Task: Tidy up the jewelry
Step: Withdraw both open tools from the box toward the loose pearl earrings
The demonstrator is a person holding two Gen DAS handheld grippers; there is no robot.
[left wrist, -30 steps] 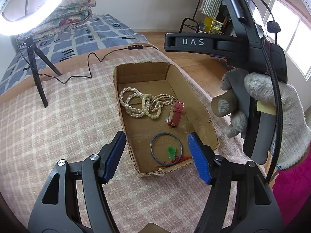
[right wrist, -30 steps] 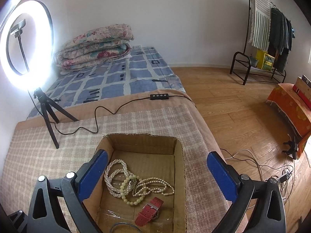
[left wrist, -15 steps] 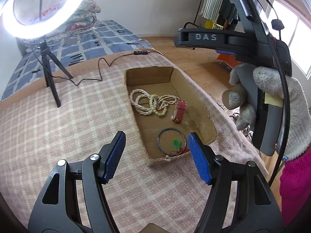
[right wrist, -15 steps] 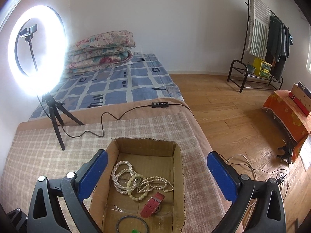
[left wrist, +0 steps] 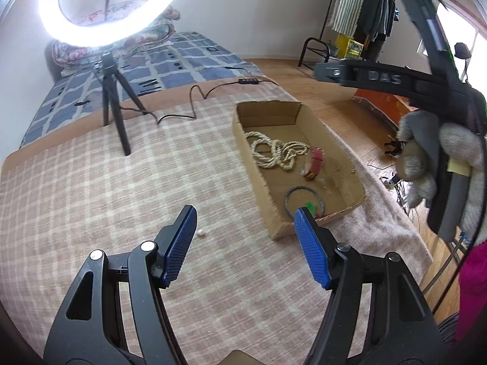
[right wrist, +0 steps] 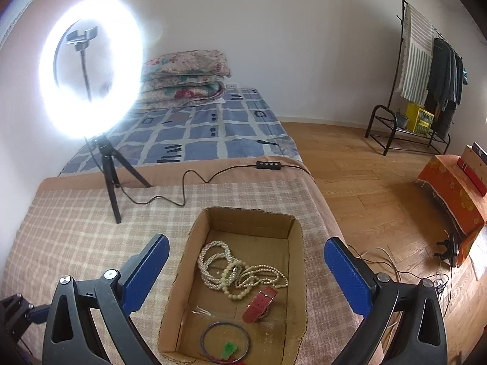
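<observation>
A shallow cardboard box sits on the checked blanket. It holds pearl necklaces, a red watch, and a dark bangle with a green pendant. A small white bead-like item lies on the blanket left of the box. My left gripper is open and empty, above the blanket near the box's near left corner. My right gripper is open and empty, raised over the box; its body shows in the left wrist view.
A lit ring light on a black tripod stands on the bed at the back left, with its cable trailing across. The bed's right edge drops to a wooden floor with cables. A clothes rack stands far right.
My left gripper has pulled back and to the left, away from the box, so the box now sits to its right. My right gripper has risen and drawn back a little.
</observation>
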